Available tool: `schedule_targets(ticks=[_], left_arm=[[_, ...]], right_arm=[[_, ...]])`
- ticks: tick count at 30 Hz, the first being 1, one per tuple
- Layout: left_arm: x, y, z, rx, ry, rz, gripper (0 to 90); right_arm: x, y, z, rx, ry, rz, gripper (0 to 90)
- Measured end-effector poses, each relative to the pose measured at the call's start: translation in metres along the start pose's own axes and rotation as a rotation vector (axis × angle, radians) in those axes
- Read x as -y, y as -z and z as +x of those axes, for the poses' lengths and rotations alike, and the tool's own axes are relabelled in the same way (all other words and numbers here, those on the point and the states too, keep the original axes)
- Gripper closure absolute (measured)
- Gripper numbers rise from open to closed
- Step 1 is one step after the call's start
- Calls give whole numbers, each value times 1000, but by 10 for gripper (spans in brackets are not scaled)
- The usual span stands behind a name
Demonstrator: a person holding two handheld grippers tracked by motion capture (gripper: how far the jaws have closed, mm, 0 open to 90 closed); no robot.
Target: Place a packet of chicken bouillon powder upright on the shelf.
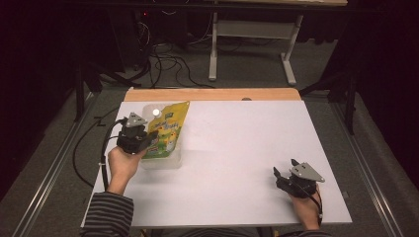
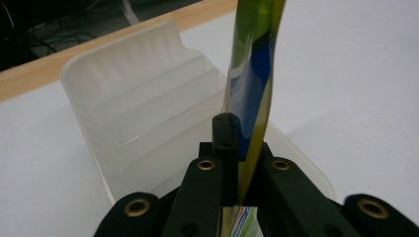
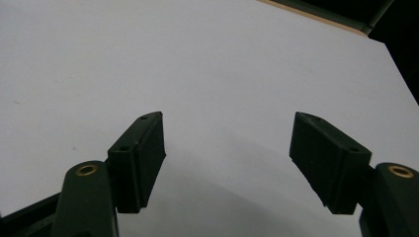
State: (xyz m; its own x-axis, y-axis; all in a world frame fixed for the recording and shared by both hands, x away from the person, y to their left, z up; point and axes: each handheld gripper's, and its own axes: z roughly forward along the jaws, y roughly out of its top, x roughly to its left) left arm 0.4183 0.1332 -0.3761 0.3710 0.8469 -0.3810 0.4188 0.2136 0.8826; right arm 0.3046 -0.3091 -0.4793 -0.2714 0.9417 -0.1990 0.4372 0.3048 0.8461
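- One white counter (image 1: 232,163) carries the scene; a strip of bare wood runs along its far edge.
- One clear plastic tray (image 1: 165,162) sits on the counter's left part, near the far edge. In the left gripper view the tray (image 2: 143,98) shows stepped ridges across its floor and a rounded raised wall at the far end.
- One yellow-green pouch (image 1: 168,129) with printed figures lies tilted over the tray, its top corner reaching toward the wooden strip. From the left gripper view the pouch (image 2: 254,74) is seen edge-on, standing up as a thin green, blue and white sheet above the tray.
- Two claws are in use, one in each of the person's hands.
- The left claw (image 1: 143,143) is at the near left side of the tray, with one grey three-cornered plate on top. Its jaws are closed tight on the lower edge of the pouch; in the left gripper view the left claw (image 2: 239,158) has the sheet pinched between them.
- The right claw (image 1: 284,173) rests low near the counter's near right corner, well apart from tray and pouch. The right claw (image 3: 227,153) has its two jaws spread wide, with bare white counter between them.
- One striped sleeve (image 1: 108,215) covers the person's left forearm at the near left edge.
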Motion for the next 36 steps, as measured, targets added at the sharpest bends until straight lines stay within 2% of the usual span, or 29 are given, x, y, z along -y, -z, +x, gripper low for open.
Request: schedule_targets(ticks=[4,8,9,13,16,21,31,36], left_arm=[[4,-3,-5,20,-19,-32,900],[7,-7,-8,16,-35,-65,900],[8,-8,-7,22,-55,-74,900],[12,-4,-2,42,-24,-88,899],[15,1,3,44,-30,-83,894],[18,4,4,58,-9,-84,881],[25,16,22,24,35,-69,866],[25,23,22,33,52,-97,813]], right_arm=[[0,0,0,-1,-2,1,303],[0,0,0,-2,-2,3,302],[0,0,0,0,-4,-1,302],[0,0,0,-1,-6,-2,302],[0,0,0,-2,-1,0,302],[0,0,0,0,0,-1,302],[0,0,1,2,5,2,302],[0,-1,1,4,5,5,302]])
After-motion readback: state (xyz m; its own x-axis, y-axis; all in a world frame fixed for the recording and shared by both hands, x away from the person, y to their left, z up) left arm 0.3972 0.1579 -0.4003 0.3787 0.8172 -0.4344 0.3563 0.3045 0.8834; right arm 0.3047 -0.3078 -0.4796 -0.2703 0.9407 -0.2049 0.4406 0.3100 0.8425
